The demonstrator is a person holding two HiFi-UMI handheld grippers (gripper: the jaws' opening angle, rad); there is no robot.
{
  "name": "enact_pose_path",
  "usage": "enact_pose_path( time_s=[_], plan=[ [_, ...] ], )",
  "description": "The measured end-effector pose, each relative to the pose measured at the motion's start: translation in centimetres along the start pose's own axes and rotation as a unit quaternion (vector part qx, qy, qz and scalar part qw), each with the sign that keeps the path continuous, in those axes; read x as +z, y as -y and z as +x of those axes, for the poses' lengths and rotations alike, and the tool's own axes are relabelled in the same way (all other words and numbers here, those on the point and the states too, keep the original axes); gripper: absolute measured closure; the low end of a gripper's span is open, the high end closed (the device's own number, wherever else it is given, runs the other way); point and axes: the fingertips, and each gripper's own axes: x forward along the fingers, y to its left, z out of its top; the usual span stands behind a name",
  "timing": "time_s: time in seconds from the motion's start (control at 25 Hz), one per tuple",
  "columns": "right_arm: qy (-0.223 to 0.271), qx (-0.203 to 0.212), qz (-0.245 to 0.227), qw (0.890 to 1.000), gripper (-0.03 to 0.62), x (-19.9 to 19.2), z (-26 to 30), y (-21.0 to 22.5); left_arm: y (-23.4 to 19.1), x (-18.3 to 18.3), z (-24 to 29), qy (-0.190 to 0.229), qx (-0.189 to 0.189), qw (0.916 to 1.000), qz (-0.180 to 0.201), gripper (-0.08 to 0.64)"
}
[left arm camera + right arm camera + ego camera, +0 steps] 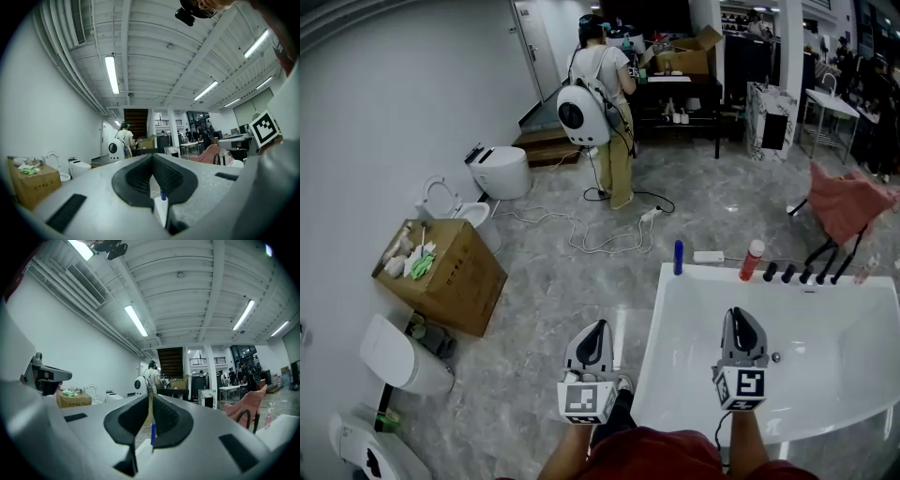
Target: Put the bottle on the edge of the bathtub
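Tub (694,328), lower right: blue bottle (678,257), red bottle (752,260) on top rim. Left gripper (597,327), right gripper (739,314) level, jaws together, empty.

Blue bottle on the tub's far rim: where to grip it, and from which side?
Grip the blue bottle around its mid-body, coming in level from the near side, across the bathtub. It stands upright and slim at the rim's far left corner, so jaws should close on its left and right flanks. The white box lies apart to its right, likely leaving room for a jaw.
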Motion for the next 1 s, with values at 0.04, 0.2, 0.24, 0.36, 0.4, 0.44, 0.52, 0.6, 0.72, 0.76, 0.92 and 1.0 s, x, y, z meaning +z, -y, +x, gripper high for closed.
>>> enact_pose_path(
  time_s=[0.04, 0.2, 0.24, 0.36, 0.4, 0.44, 0.52, 0.6, 0.72, 0.76, 0.92, 1.0],
  plan=[
    [-0.004, -0.001, 0.000, 1.000, 0.584, 0.0, 0.1, -0.1, -0.2, 0.0, -0.1, 0.000, 0.002, 1.0000, 0.000, 0.554],
    [-0.008, 0.004, 0.001, 1.000, 0.594, 0.2, 0.5, -0.6, -0.8, 0.0, -0.4, 0.000, 0.008, 1.0000, 0.001, 0.555],
    [-0.008, 0.007, 0.000, 1.000, 0.594, 0.2, 0.6, -0.7, -0.9, 0.0, -0.5, 0.000, 0.009, 1.0000, 0.002, 0.554],
    [-0.013, 0.011, 0.000, 1.000, 0.594, 0.4, 0.8, -1.0, -1.2, -0.1, -0.7, -0.004, 0.012, 0.9999, 0.002, 0.555],
    [-0.014, 0.012, -0.001, 1.000, 0.594, 0.4, 0.9, -1.1, -1.2, -0.1, -0.7, -0.004, 0.012, 0.9999, 0.002, 0.554],
    [-0.015, 0.013, -0.002, 1.000, 0.594, 0.4, 0.9, -1.1, -1.2, -0.1, -0.7, -0.004, 0.012, 0.9999, 0.001, 0.554],
    [-0.013, 0.017, -0.005, 1.000, 0.594, 0.4, 1.1, -1.2, -1.2, 0.0, -0.7, -0.003, 0.012, 0.9999, 0.001, 0.554],
    [-0.012, 0.019, -0.009, 1.000, 0.594, 0.5, 1.1, -1.3, -1.2, 0.0, -0.7, -0.003, 0.012, 0.9999, 0.003, 0.554],
    [-0.016, 0.020, -0.008, 1.000, 0.594, 0.6, 1.3, -1.6, -1.2, 0.0, -0.7, -0.004, 0.012, 0.9999, 0.004, 0.555],
    [-0.017, 0.022, -0.009, 1.000, 0.594, 0.7, 1.4, -1.6, -1.2, 0.0, -0.6, -0.004, 0.012, 0.9999, 0.004, 0.554],
    [-0.017, 0.030, -0.011, 0.999, 0.594, 1.0, 1.7, -2.0, -1.4, 0.2, -0.7, -0.002, 0.007, 0.9999, 0.010, 0.555],
    [-0.017, 0.032, -0.009, 0.999, 0.594, 1.2, 1.9, -2.2, -1.9, 0.1, -0.9, -0.005, 0.011, 0.9998, 0.014, 0.554]
  ],
)
